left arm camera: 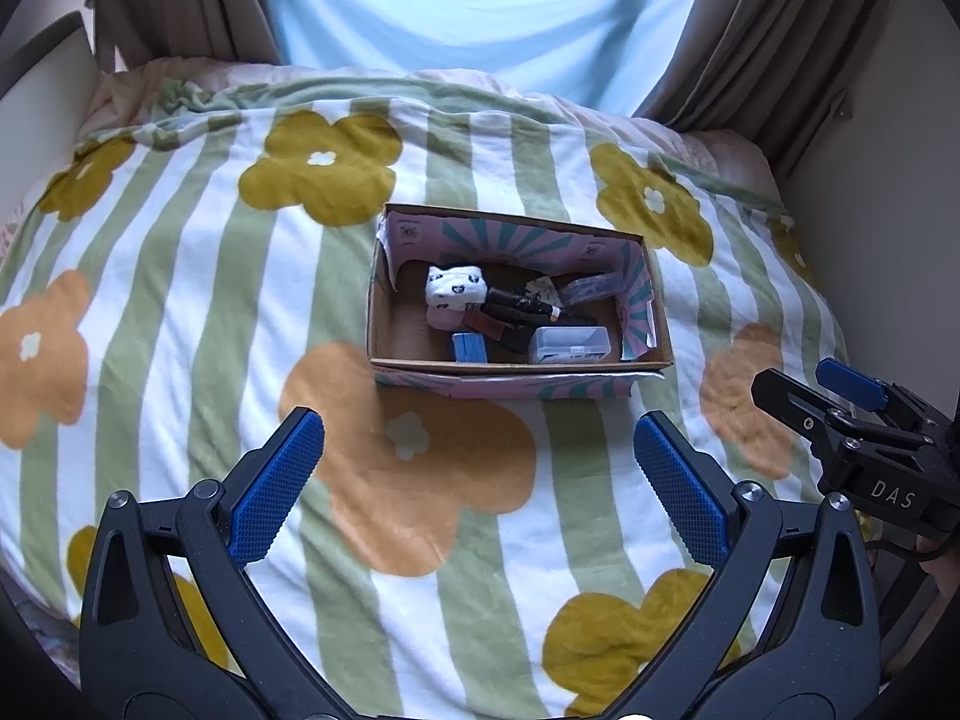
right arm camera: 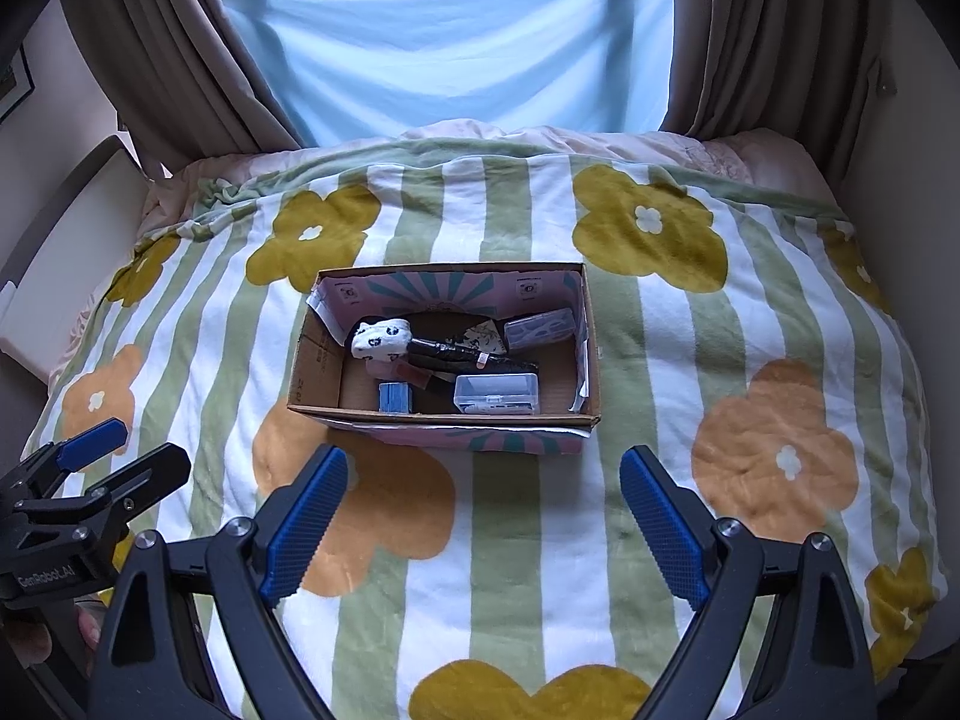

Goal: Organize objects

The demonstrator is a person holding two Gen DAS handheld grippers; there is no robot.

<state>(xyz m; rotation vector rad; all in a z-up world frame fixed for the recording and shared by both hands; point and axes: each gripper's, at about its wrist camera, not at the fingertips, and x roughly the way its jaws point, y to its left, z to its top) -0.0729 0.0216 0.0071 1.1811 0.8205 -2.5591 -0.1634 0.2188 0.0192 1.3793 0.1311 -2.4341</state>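
An open cardboard box [left arm camera: 384,324] [right arm camera: 312,366] with a pink and teal lining sits on the flowered blanket. Inside lie a white rolled sock with dark prints [left arm camera: 454,287] [right arm camera: 382,338], a black tube-like item [left arm camera: 519,306] [right arm camera: 447,353], a small blue box [left arm camera: 470,348] [right arm camera: 394,397], a clear plastic case [left arm camera: 570,345] [right arm camera: 497,394] and a second clear case [left arm camera: 591,288] [right arm camera: 538,328]. My left gripper [left arm camera: 480,474] is open and empty, hovering in front of the box. My right gripper [right arm camera: 483,516] is open and empty, also in front of it.
The striped flower blanket [left arm camera: 180,300] [right arm camera: 750,360] covers a bed. Brown curtains [right arm camera: 180,60] and a light blue sheet [right arm camera: 450,30] hang behind. The right gripper shows at the left wrist view's right edge [left arm camera: 840,414]; the left gripper shows at the right wrist view's left edge [right arm camera: 108,462].
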